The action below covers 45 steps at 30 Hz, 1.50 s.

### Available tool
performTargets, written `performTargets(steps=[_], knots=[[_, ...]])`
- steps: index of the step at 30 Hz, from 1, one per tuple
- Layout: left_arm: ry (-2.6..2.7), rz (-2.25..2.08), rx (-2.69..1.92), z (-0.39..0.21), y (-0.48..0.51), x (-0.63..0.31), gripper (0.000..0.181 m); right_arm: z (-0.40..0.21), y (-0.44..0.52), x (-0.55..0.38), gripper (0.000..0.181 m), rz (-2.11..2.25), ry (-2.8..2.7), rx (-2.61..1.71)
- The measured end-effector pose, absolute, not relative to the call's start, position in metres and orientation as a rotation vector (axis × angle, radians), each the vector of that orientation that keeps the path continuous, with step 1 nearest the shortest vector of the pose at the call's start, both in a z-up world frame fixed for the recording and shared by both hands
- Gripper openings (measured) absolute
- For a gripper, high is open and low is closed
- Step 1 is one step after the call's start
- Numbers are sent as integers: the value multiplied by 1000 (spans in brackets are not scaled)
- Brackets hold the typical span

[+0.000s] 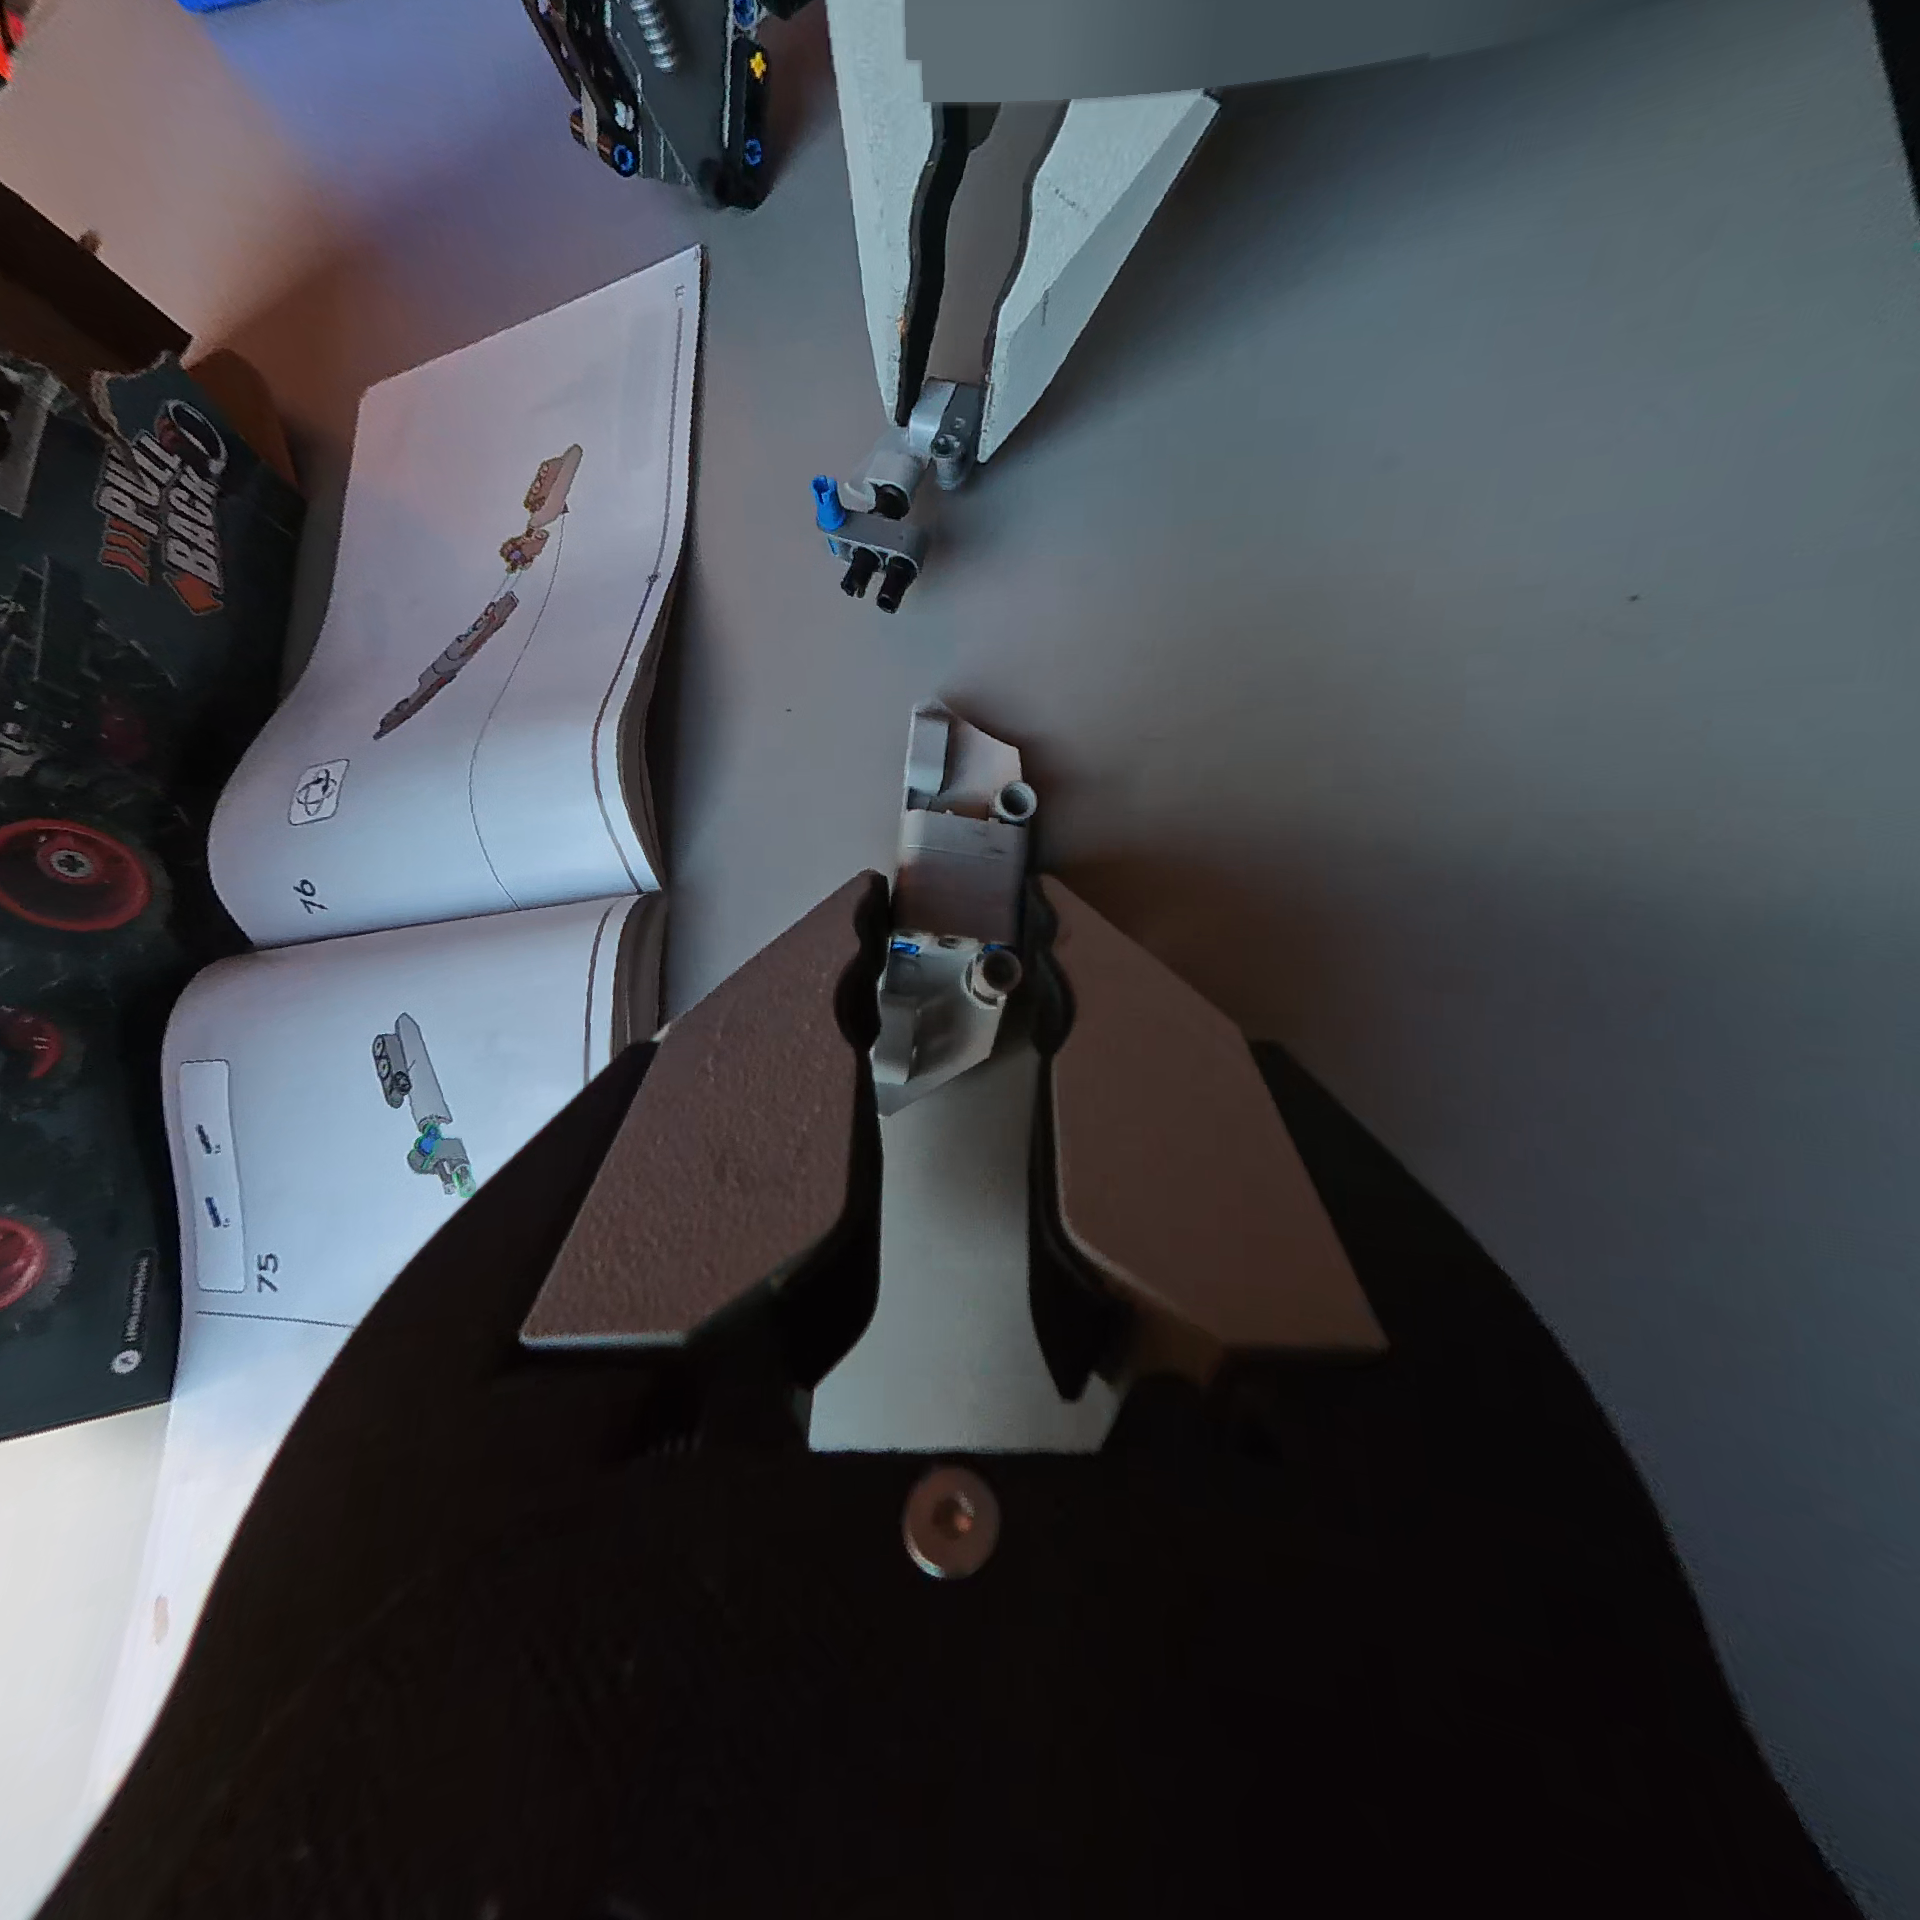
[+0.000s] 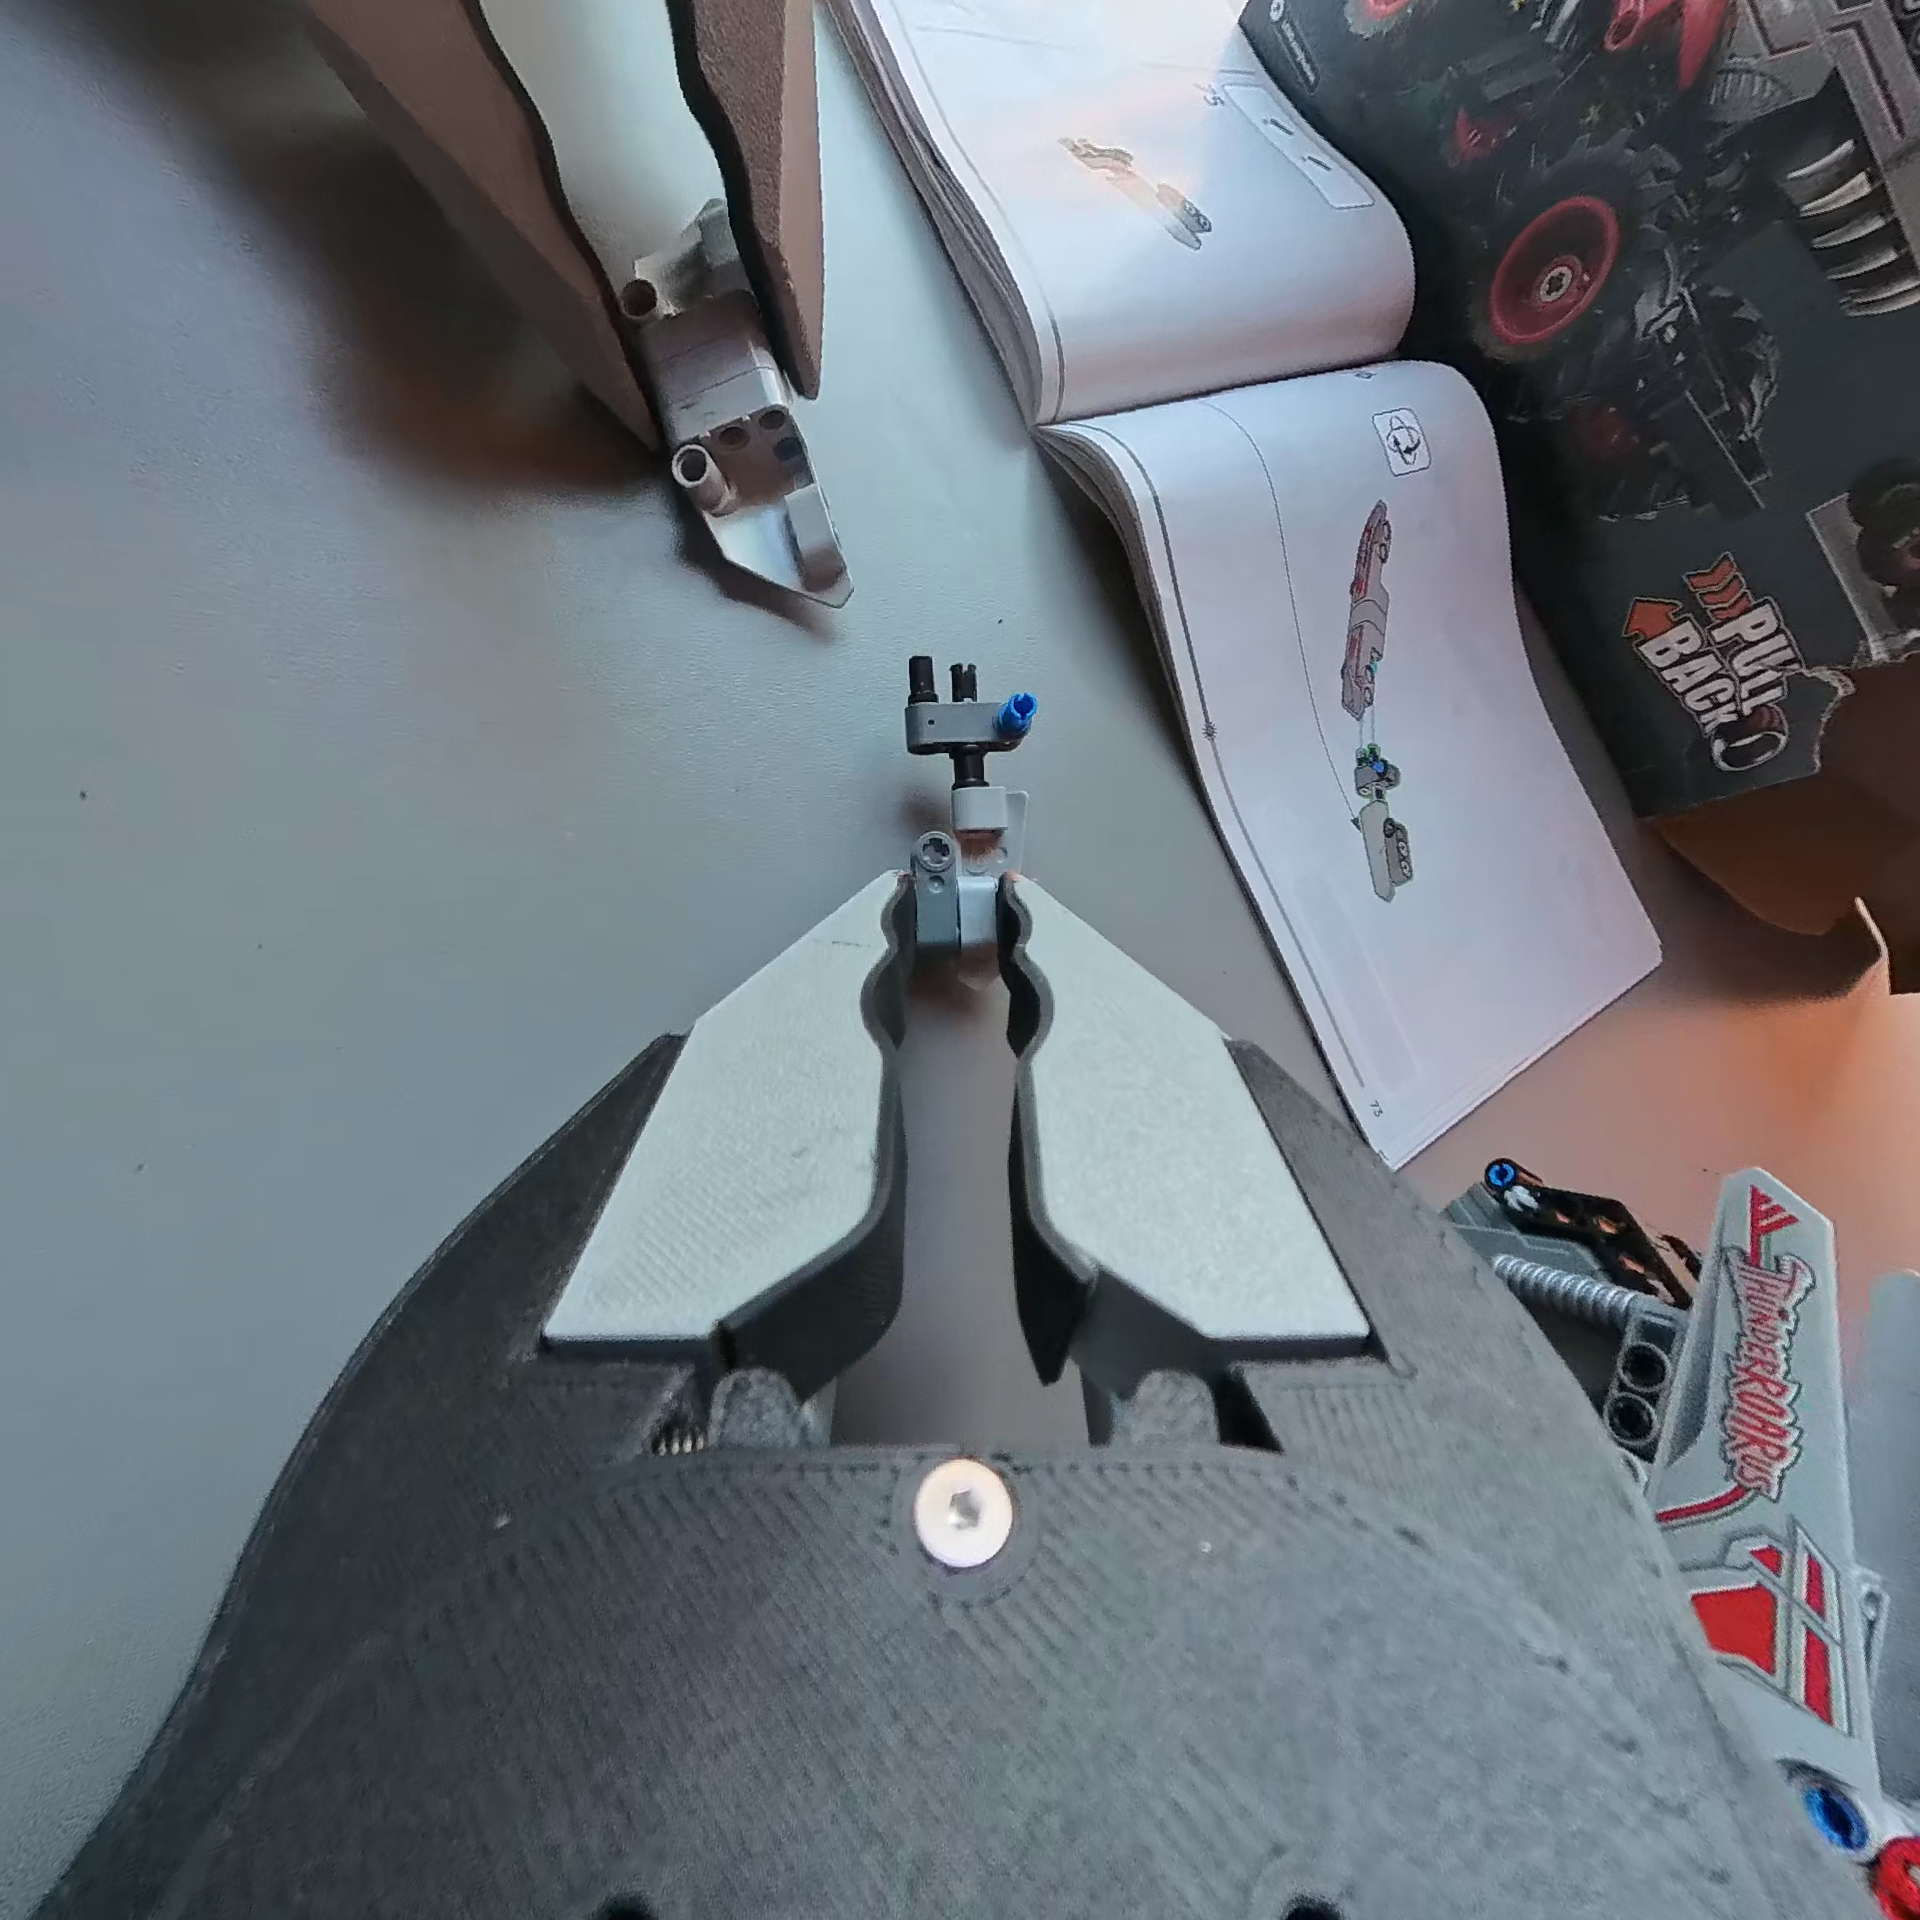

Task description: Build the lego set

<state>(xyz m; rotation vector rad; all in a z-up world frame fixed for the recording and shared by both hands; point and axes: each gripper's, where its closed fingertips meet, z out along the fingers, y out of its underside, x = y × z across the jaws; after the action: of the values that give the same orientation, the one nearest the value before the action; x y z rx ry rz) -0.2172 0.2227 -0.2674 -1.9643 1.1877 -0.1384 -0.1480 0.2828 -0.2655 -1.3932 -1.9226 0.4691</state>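
Observation:
My left gripper (image 1: 956, 914) is shut on a light grey panel piece (image 1: 961, 862) with round holes; its pointed end sticks out past the fingertips. It also shows in the right wrist view (image 2: 727, 416), held by the brown fingers (image 2: 774, 208). My right gripper (image 2: 956, 883) is shut on a small grey connector assembly (image 2: 961, 769) with black pins and a blue pin at its far end. The same assembly shows in the left wrist view (image 1: 883, 509), under the white fingers (image 1: 1039, 291). The two held pieces are apart, facing each other over the grey table.
An open instruction booklet (image 1: 468, 675) lies to the left, also in the right wrist view (image 2: 1351, 623). The set's box (image 1: 94, 727) with red-wheeled truck art lies beyond it. A partly built model (image 1: 665, 94) with a spring sits far off, near my right gripper (image 2: 1714, 1455).

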Motion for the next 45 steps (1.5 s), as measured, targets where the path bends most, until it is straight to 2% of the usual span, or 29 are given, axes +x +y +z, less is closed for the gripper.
performTargets(steps=[25, 45], knots=[[1340, 197, -1776, -264, 227, -219, 23, -269, 282, -148, 12, 434, -1936, -1383], [1268, 67, -1875, -265, 225, -220, 23, -263, 271, -151, 12, 458, -1952, -1300]])
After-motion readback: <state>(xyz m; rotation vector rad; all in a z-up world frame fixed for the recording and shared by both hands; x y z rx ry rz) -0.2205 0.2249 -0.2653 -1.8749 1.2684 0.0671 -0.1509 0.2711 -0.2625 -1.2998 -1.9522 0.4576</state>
